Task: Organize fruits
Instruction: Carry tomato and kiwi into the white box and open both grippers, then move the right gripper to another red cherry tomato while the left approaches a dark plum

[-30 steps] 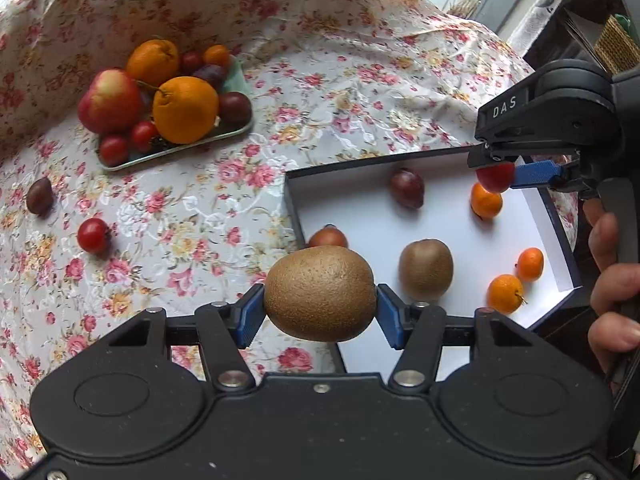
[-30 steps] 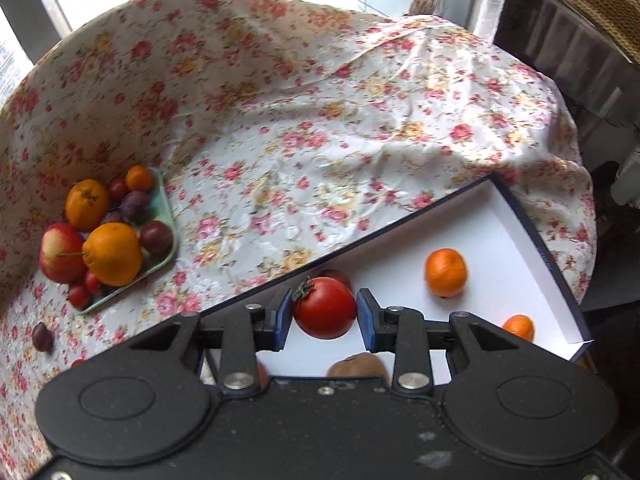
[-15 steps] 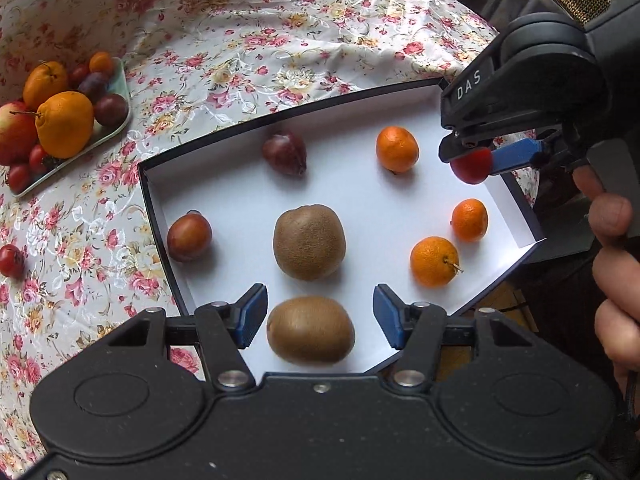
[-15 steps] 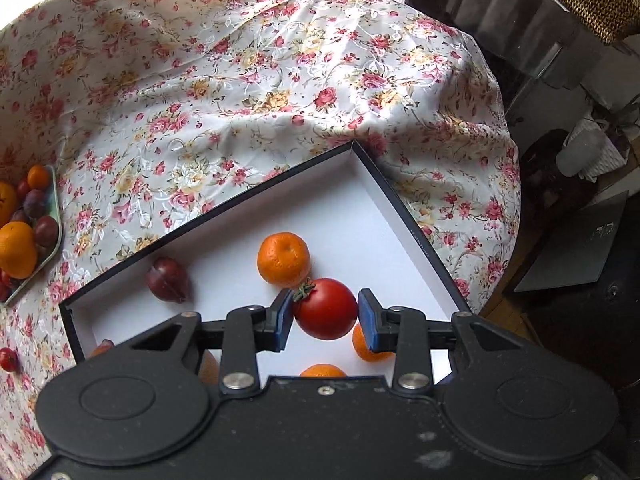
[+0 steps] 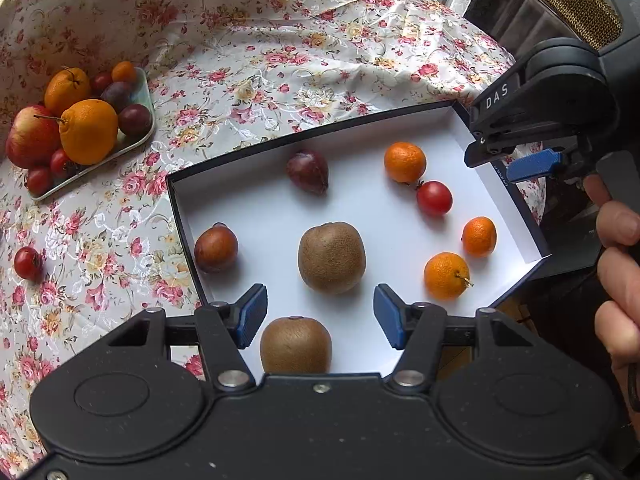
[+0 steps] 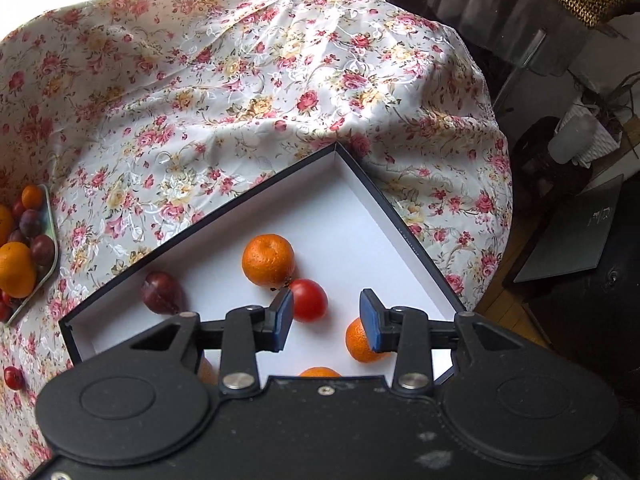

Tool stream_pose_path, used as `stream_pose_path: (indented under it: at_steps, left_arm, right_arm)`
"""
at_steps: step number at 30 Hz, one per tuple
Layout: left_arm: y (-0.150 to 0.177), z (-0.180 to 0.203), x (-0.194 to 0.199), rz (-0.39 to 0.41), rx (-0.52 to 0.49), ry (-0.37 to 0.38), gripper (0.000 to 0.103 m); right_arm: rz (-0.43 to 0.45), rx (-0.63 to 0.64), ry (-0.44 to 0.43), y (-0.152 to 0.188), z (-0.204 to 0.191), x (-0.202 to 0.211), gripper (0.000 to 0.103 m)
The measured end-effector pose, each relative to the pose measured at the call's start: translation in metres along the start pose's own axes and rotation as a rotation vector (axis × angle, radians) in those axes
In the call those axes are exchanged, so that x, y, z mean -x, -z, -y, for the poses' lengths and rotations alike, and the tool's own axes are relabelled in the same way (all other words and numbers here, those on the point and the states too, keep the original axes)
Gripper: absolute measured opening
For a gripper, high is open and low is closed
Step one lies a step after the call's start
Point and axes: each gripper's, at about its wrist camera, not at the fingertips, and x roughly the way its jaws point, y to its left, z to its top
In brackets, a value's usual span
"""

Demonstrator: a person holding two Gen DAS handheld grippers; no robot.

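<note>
A white box with a dark rim lies on the flowered cloth. In it lie two kiwis, three mandarins, a red tomato, a dark plum and a brown fruit. My left gripper is open and empty above the near kiwi. My right gripper is open and empty over the box; the tomato lies just beyond its left finger, next to a mandarin. The right gripper also shows in the left wrist view.
A pale green tray at the far left holds oranges, an apple, plums and small tomatoes. A loose tomato lies on the cloth left of the box. The table edge drops off right of the box, toward dark furniture.
Both grippers have opened. The left let its kiwi down into the box's near side and drew back. The right let the tomato go beside the far mandarin.
</note>
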Motion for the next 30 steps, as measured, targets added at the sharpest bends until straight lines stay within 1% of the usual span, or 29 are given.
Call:
stream_pose_path:
  at_steps: [3,6,13,18,21,25,30]
  left_arm:
    - [-0.001,-0.005,0.002,0.008,0.011,-0.010,0.062]
    - [-0.002,-0.013,0.005,0.011,0.034,-0.023,0.062]
    - [-0.004,-0.041,0.013,0.034,0.094,-0.090,0.062]
    - [-0.005,-0.067,0.019,0.049,0.143,-0.152,0.062]
    - [-0.005,-0.086,0.023,0.048,0.184,-0.171,0.062]
    - [-0.003,-0.113,0.027,0.043,0.248,-0.203,0.062]
    - [0.002,-0.149,0.030,0.025,0.328,-0.259,0.062]
  right_arm:
    - [0.016,-0.019,-0.022,-0.001,-0.001,0.006,0.039]
    - [0.001,-0.017,-0.049,-0.001,-0.007,0.005,0.039]
    - [-0.014,0.033,-0.054,0.003,-0.035,0.009,0.039]
    - [-0.026,0.071,-0.056,0.006,-0.059,0.011,0.039]
    - [-0.032,0.094,-0.053,0.008,-0.073,0.011,0.039]
    - [-0.052,0.102,-0.099,0.011,-0.091,0.012,0.039]
    - [-0.089,0.110,-0.192,0.016,-0.122,0.013,0.039]
